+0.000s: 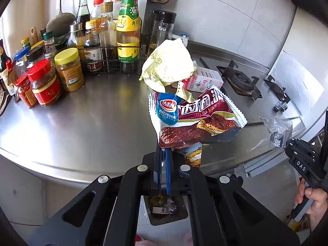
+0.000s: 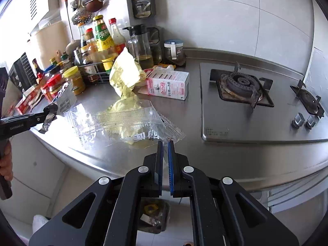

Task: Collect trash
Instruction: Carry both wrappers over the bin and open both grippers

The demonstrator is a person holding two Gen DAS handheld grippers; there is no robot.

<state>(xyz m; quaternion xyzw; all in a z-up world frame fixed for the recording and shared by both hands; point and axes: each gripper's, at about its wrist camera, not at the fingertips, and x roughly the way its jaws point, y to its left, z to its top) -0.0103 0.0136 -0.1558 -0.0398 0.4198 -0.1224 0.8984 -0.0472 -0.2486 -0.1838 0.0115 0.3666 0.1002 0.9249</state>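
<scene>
While the left tongs (image 1: 164,153) pinch a maroon snack wrapper (image 1: 194,119) lifted off the worktop (image 1: 82,112), a yellow bag (image 1: 168,63) and pink carton (image 1: 205,82) sit uncollected near the stove (image 1: 239,82). From the right wrist, the right tongs (image 2: 165,143) clamp a clear plastic wrapper (image 2: 123,123) at the worktop's edge, and a bin (image 2: 153,215) waits below. So I'd say roughly halfway: two pieces in hand, two left.
</scene>
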